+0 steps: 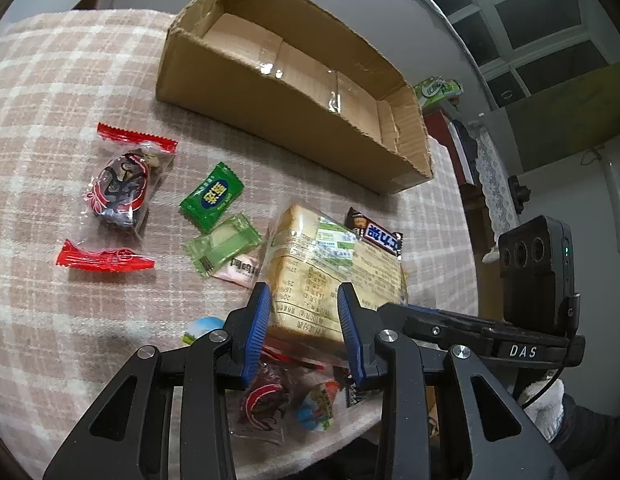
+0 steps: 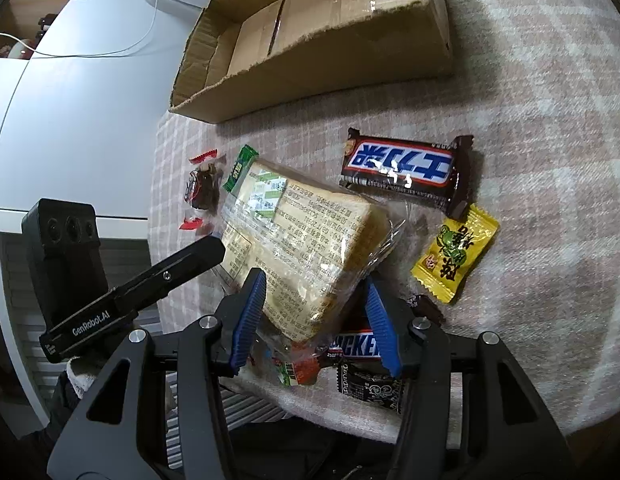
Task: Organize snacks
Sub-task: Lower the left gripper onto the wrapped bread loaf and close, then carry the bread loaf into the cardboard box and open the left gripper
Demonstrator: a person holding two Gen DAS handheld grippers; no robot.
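Note:
A wrapped slice of bread (image 1: pixel 334 264) is held above the checked cloth. My left gripper (image 1: pixel 304 300) is shut on its near end. In the right wrist view the bread (image 2: pixel 306 240) is tilted, and my right gripper (image 2: pixel 316 296) straddles its near corner with its jaws wide; only the left pad touches it. An open, empty cardboard box (image 1: pixel 294 80) stands behind the snacks and also shows in the right wrist view (image 2: pixel 310 40). A Snickers bar (image 2: pixel 406 168), a yellow candy (image 2: pixel 456 252) and green packets (image 1: pixel 212 196) lie on the cloth.
A dark snack in red-ended wrap (image 1: pixel 118 196) lies at the left. More small snacks (image 1: pixel 286 400) and a second Snickers bar (image 2: pixel 354 346) lie under the grippers near the table's front edge. The checked tablecloth (image 2: pixel 550 160) covers the table.

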